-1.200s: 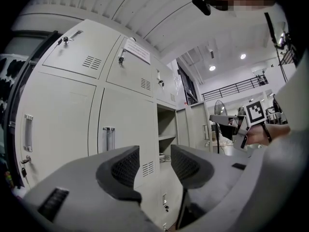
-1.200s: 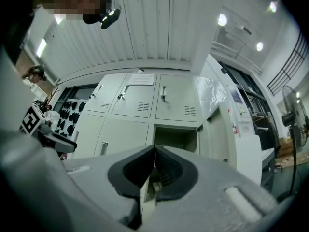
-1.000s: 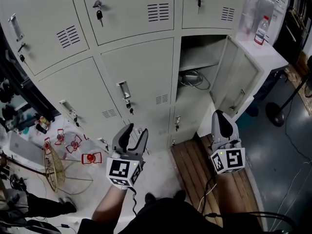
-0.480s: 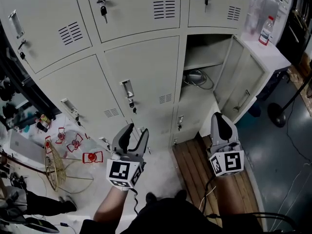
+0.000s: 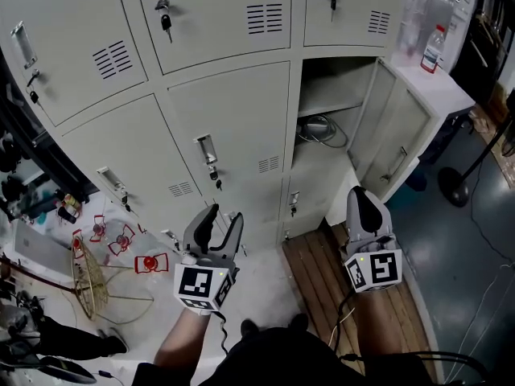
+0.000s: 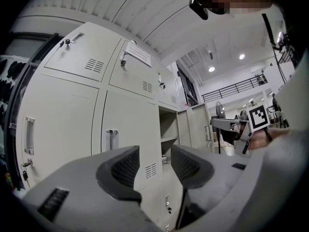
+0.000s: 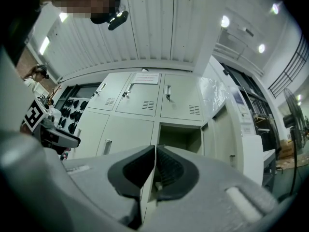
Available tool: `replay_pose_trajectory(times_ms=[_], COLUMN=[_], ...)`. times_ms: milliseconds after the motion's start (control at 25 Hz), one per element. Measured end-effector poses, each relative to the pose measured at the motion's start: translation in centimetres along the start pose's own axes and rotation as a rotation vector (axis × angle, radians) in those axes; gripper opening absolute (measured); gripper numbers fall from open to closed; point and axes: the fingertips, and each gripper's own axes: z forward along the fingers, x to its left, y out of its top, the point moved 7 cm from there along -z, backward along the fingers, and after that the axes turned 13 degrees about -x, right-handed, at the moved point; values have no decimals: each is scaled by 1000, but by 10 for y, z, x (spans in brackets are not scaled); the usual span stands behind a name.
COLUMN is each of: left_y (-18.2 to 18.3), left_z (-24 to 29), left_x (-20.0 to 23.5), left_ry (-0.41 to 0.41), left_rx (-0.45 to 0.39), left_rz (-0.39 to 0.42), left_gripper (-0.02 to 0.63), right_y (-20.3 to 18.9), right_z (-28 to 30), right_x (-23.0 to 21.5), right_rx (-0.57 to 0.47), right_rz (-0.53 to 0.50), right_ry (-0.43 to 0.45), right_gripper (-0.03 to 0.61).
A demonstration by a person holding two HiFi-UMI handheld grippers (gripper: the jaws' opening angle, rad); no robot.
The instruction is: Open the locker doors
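1. Two tools are held low in front of the lockers. The left gripper [image 5: 219, 215] has its jaws apart with nothing between them; the right gripper [image 5: 360, 193] has its jaws pressed together, empty.
2. Beyond the left gripper, the middle locker door [image 5: 233, 127] is closed.
3. Farther right, the open locker door [image 5: 396, 139] is swung wide, with cables [image 5: 320, 127] inside the compartment.

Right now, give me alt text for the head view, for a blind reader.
A bank of grey lockers seen from above, one door on the right swung open, the other visible doors shut. In front, a person holds the left tongs open and the right tongs shut, neither touching anything.
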Motion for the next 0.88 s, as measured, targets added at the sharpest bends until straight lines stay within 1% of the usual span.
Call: replay_pose_trajectory(times_ms=[240,440,680,880], left_y=[-5,-9,-10,-12], left_z=[1,3,6,8], left_x=[-1,-1,-6,-5], left_ry=[-9,-20,-45,-63], left_rx=[8,7,24,26], left_rz=[7,16,-17,-26], left_gripper=[201,201,201,201], right_y=[-2,-1,0,0], right_z=[-5,-7,-8,-10], right_x=[-2,0,0,2], right_rx=[4,9,16,27], right_rz=[25,21,14,6], right_ry=[-13,-13,-17,-23], right_gripper=[0,0,0,0])
